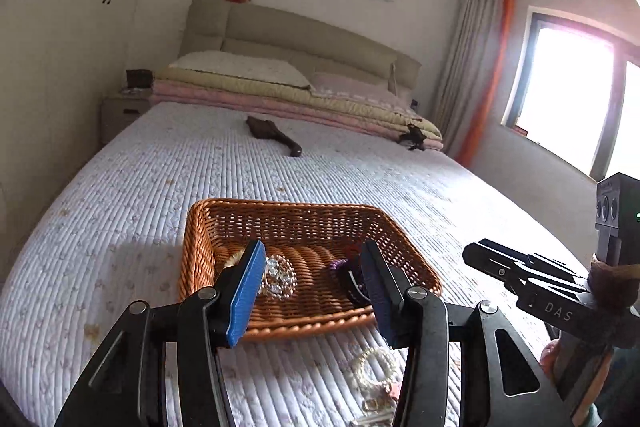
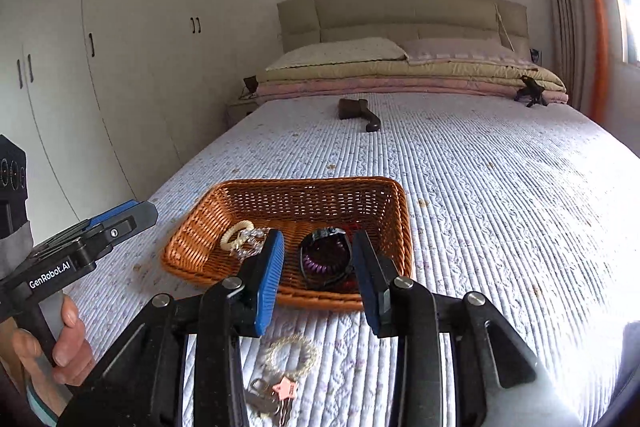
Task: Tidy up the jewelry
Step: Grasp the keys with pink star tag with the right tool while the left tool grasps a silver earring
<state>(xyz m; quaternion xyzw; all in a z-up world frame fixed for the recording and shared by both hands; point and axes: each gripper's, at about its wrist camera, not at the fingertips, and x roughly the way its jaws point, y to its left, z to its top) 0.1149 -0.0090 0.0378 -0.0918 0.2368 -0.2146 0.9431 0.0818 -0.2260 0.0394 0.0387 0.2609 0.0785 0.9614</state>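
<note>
A brown wicker basket [image 1: 400, 247] [image 2: 192, 251] sits on the bed. It holds a clear crystal bracelet [image 1: 278, 275] [image 2: 250, 241], a cream bead bracelet [image 2: 236, 233], and dark purple and black bracelets [image 1: 352, 277] [image 2: 324, 259]. On the quilt in front of the basket lie a pearl bracelet [image 1: 374, 367] [image 2: 292, 355] and keys with a pink star charm [image 2: 286, 389]. My left gripper [image 1: 314, 287] is open and empty, above the basket's near edge. My right gripper [image 2: 318, 277] is open and empty, above the basket's near right part.
A white quilted bed cover [image 1: 120, 227] [image 2: 500, 207] spreads all round. A dark brush [image 1: 272, 135] [image 2: 358, 113] lies mid-bed. Folded blankets and pillows [image 2: 400, 71] are stacked at the headboard. A wardrobe [image 2: 120, 67] stands left, a window [image 1: 568, 99] right.
</note>
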